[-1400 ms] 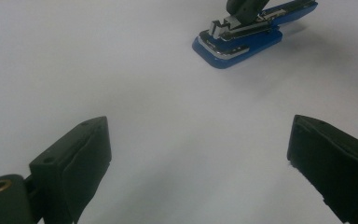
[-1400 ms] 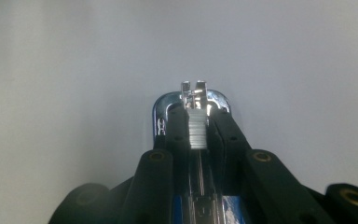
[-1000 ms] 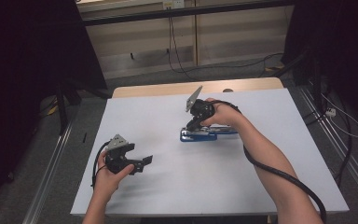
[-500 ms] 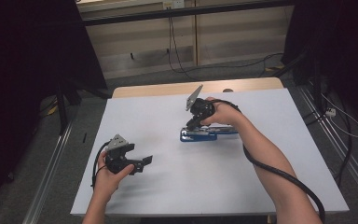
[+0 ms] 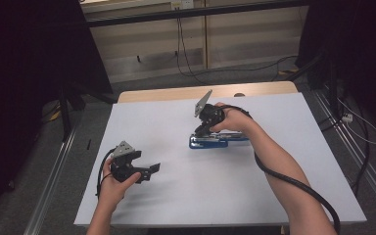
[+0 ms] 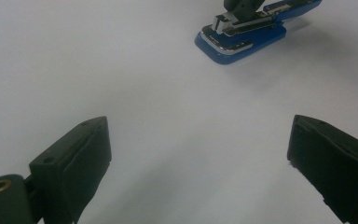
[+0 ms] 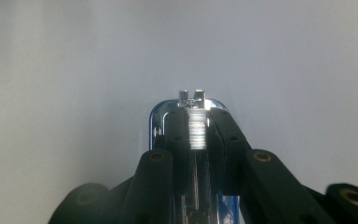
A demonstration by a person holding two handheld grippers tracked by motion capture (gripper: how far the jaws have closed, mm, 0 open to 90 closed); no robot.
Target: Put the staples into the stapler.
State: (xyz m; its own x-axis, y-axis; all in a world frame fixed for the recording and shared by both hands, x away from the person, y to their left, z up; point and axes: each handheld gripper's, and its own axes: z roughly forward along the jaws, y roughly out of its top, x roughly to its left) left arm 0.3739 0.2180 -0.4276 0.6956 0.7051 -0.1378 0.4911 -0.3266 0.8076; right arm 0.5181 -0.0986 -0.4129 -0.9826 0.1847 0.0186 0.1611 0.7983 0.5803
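A blue stapler (image 5: 210, 143) with a chrome top lies on the white table (image 5: 274, 191), a little past its middle. My right gripper (image 5: 201, 128) points down onto its left end and is shut on the chrome magazine (image 7: 196, 133), one black jaw on each side. The stapler's rounded front tip (image 7: 191, 99) shows just past the jaws. My left gripper (image 5: 149, 171) rests low near the front left of the table, open and holding nothing. In the left gripper view (image 6: 198, 154) the stapler (image 6: 242, 42) lies far ahead, with bare table between the jaws.
A wooden strip (image 5: 176, 93) runs along the table's far edge. Metal rails (image 5: 54, 176) flank the table on both sides, and cables (image 5: 196, 68) lie on the floor beyond. A thick black cable (image 5: 293, 183) trails along the right forearm.
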